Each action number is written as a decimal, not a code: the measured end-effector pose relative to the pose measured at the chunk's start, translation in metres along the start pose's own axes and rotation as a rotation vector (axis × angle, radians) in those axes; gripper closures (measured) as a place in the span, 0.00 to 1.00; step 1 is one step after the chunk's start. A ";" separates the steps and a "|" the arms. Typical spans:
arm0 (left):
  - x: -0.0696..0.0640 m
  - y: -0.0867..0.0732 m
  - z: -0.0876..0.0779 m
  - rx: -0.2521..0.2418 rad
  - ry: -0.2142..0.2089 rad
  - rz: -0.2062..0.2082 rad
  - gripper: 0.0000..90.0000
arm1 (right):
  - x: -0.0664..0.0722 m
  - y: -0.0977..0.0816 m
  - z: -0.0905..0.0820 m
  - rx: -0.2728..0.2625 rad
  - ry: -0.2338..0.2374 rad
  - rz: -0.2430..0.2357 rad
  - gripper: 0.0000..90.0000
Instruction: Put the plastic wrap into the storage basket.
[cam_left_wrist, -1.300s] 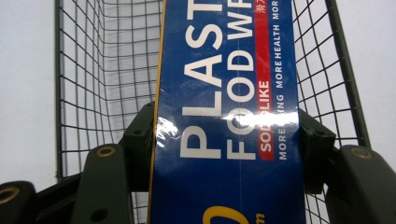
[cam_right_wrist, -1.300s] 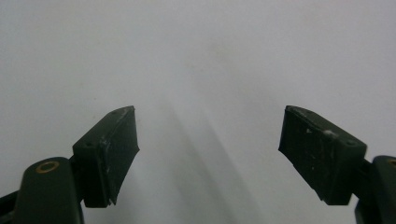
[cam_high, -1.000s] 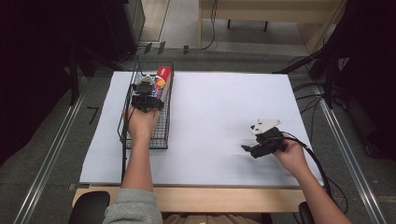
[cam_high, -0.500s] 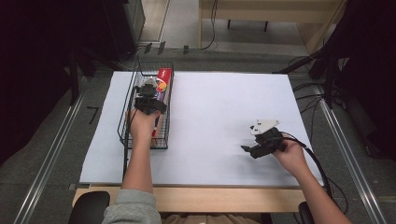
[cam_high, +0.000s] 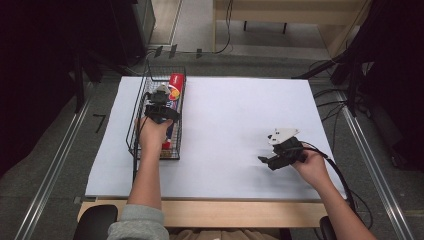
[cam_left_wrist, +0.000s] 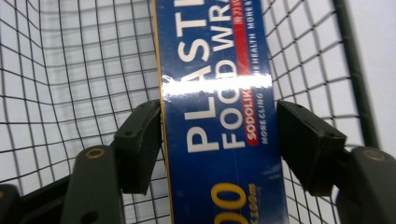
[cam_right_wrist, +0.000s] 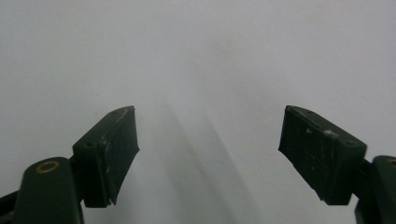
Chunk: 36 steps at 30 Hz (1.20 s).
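1. Wrap box (cam_left_wrist: 219, 116) lies in the basket (cam_high: 142, 97) at ten o'clock; left gripper (cam_left_wrist: 219, 135) has just been opening, pads straddling it.
2. Lift straight up, clear of the wires.
3. Right gripper (cam_right_wrist: 210, 149) idles open, five o'clock.

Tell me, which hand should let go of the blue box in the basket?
Left. The left hand-held gripper is over the wire basket, its jaws just opening around the plastic wrap box. The right hand-held gripper sits open, far away on the white table.
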<state>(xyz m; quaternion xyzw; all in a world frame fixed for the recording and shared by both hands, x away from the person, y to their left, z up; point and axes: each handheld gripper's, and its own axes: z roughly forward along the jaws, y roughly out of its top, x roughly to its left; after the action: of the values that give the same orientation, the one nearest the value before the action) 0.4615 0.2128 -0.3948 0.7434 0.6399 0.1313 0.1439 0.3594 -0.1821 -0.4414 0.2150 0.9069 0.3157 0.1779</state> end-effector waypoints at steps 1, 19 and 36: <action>0.000 -0.001 -0.003 -0.005 -0.006 0.004 0.36 | 0.000 0.000 0.000 -0.005 0.004 0.006 0.22; 0.001 -0.029 -0.063 -0.097 -0.259 0.222 0.31 | 0.001 0.002 0.000 -0.016 0.056 0.042 0.22; -0.039 -0.076 -0.084 -0.217 -0.447 0.544 0.30 | 0.004 0.002 -0.001 -0.018 0.081 0.036 0.22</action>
<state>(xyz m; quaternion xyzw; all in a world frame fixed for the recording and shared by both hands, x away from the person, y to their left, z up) 0.3544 0.1887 -0.3467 0.8770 0.3540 0.0660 0.3180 0.3565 -0.1793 -0.4407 0.2168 0.9064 0.3356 0.1373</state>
